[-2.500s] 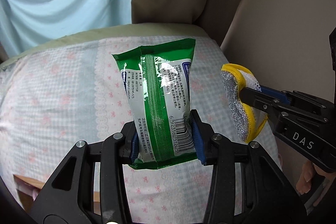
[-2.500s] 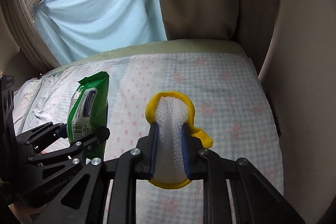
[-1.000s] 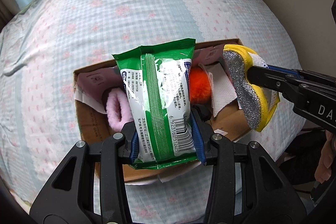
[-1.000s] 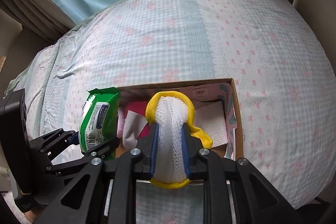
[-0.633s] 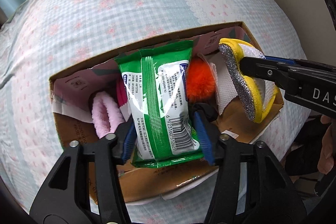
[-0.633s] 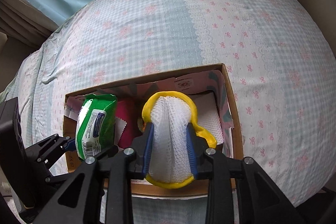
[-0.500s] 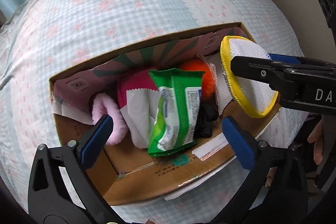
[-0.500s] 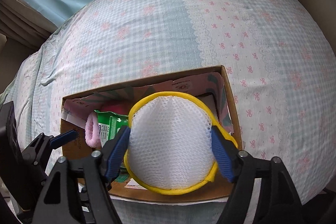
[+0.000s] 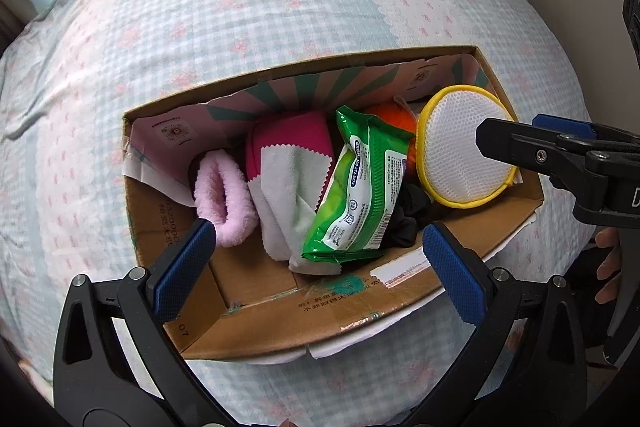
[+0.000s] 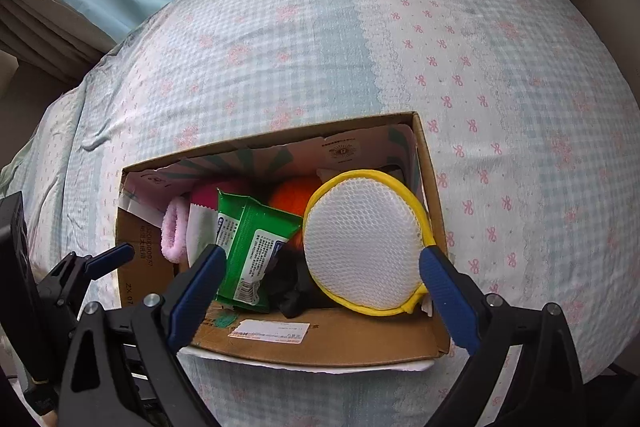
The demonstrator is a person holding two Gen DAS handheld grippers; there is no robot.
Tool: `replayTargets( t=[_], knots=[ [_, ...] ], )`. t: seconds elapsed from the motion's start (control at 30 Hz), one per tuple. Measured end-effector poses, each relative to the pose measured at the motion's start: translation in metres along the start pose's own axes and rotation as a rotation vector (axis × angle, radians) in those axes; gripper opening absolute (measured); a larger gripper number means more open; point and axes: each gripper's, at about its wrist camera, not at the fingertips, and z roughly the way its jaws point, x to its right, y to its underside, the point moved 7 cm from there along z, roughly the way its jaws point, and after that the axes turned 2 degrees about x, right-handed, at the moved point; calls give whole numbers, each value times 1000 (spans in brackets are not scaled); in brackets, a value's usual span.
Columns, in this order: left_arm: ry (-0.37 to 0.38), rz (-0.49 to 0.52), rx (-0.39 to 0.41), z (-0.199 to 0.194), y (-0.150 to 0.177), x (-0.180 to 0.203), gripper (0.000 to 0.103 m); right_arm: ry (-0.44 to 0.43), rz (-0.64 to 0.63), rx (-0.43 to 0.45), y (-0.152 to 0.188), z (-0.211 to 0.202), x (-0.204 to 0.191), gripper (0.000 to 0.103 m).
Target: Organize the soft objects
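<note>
Inside the cardboard box (image 9: 280,323) on the bed (image 9: 240,7), a green wipes pack (image 9: 360,195) printed with a barcode leans mid-box; a yellow-rimmed mesh sponge (image 10: 364,243) lies at the right end. Left gripper (image 9: 320,263) and right gripper (image 10: 324,291) both gape, empty.

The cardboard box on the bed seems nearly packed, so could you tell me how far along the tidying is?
Mostly done. The green wipes packet lies in the cardboard box with a pink fluffy loop and an orange pompom. The left gripper and right gripper are both open over the box; the yellow-rimmed mesh scrubber looks released at the right end. No loose items show on the bedspread.
</note>
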Motion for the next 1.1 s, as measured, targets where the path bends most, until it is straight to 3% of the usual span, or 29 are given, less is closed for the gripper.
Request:
replayTargets(
  t=[0.2, 0.33, 0.6, 0.87, 1.1],
  knots=[
    [-35, -79, 62, -44, -7, 6, 103, -44, -62, 23, -3, -31, -7, 96],
    [-54, -138, 137, -96, -14, 15, 103, -75, -98, 60, -9, -75, -10, 96],
    [-78, -258, 390, -230, -40, 48, 103, -44, -190, 234, -25, -203, 1, 96],
    [-151, -210, 618, -336, -54, 96, 103, 28, -211, 471, -30, -324, 23, 96],
    [-186, -179, 720, -371, -44, 123, 103, 84, -208, 585, -22, -370, 37, 96]
  ],
)
